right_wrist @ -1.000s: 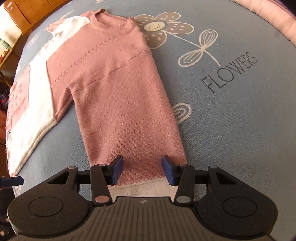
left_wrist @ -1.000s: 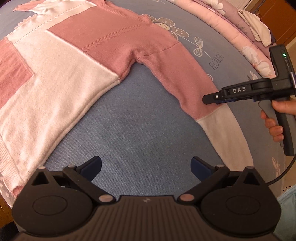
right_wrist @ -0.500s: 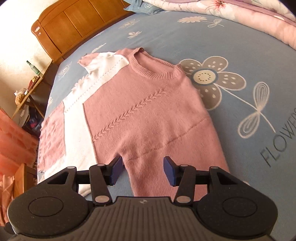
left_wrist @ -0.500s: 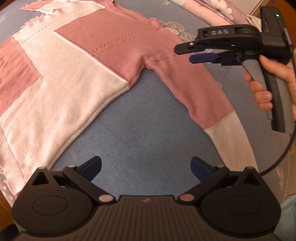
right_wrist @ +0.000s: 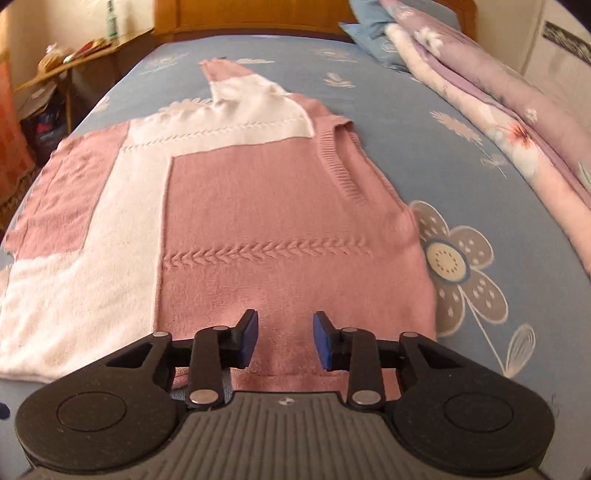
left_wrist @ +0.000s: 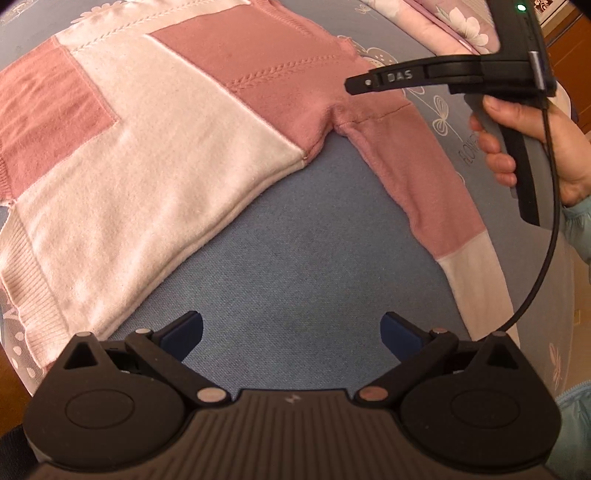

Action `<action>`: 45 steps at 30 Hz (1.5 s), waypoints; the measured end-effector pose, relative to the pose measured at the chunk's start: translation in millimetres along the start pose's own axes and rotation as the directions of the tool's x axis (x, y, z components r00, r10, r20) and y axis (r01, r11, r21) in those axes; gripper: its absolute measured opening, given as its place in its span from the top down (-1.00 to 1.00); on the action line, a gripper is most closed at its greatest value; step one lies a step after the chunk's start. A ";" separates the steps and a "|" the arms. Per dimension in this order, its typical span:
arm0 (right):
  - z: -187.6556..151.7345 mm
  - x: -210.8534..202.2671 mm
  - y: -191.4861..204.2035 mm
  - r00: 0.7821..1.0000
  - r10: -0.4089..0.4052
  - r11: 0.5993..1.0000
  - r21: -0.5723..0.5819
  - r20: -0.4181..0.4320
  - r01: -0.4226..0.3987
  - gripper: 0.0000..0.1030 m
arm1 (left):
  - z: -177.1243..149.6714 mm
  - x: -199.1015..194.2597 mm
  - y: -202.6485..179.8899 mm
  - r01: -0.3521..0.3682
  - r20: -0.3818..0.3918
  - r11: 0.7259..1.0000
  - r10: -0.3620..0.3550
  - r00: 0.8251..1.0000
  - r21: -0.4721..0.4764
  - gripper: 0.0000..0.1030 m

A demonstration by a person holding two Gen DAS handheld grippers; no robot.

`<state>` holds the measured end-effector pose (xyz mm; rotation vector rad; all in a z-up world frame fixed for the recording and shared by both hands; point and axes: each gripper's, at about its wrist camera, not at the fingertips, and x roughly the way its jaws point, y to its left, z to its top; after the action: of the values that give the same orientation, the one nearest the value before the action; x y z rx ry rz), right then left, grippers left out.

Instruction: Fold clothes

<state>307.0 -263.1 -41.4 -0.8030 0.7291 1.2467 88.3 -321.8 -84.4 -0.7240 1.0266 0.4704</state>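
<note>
A pink-and-white sweater (right_wrist: 229, 206) is lying spread flat on a blue flower-print bedsheet (right_wrist: 461, 155), filling most of what lies ahead of the right gripper (right_wrist: 283, 339). That gripper's blue-padded fingers are standing partly apart with nothing between them, hovering over the sweater's pink panel near the armpit; whether they are touching the knit cannot be told. Straight ahead of it a braided cable line is running across the pink front, and beyond to the right the ribbed collar is lying open. To its far right a rolled lilac floral quilt (right_wrist: 517, 110) is lining the edge of the bed, with a blue pillow (right_wrist: 373, 33) and a wooden headboard (right_wrist: 258, 14) at the far end. To its far left a cluttered wooden side table (right_wrist: 85, 55) is standing by the bed.

The left gripper (left_wrist: 291, 334) is spread wide and empty over bare blue sheet, in the gap between the sweater's white side edge on its left and the near sleeve (left_wrist: 436, 195) on its right. The sleeve is running pink from the armpit ahead down to a white cuff end just beside the right finger. Above that sleeve, ahead and to the right, a hand (left_wrist: 532, 147) is gripping the right tool's handle, its black cable (left_wrist: 546, 266) curving down beside the cuff.
</note>
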 end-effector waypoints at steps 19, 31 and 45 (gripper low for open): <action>-13.2 16.1 37.7 0.987 0.003 0.951 -0.306 -0.164 -0.054 0.29 | 1.2 -8.5 11.2 0.025 0.034 1.000 -0.025 0.999 0.001 -0.97; 12.5 36.0 44.7 0.985 0.003 0.978 -0.206 -0.171 -0.039 0.28 | -4.7 -21.0 20.4 0.006 0.046 1.000 -0.005 0.999 -0.023 -0.97; 14.8 6.7 80.7 0.986 0.127 0.968 -0.205 -0.105 -0.147 0.07 | -11.7 -18.8 36.9 -0.008 0.038 0.998 0.010 0.999 -0.062 -0.97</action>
<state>229.4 -236.7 -49.2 -1.0030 0.7427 1.4375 48.4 -305.8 -83.2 -0.7630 0.9829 0.5239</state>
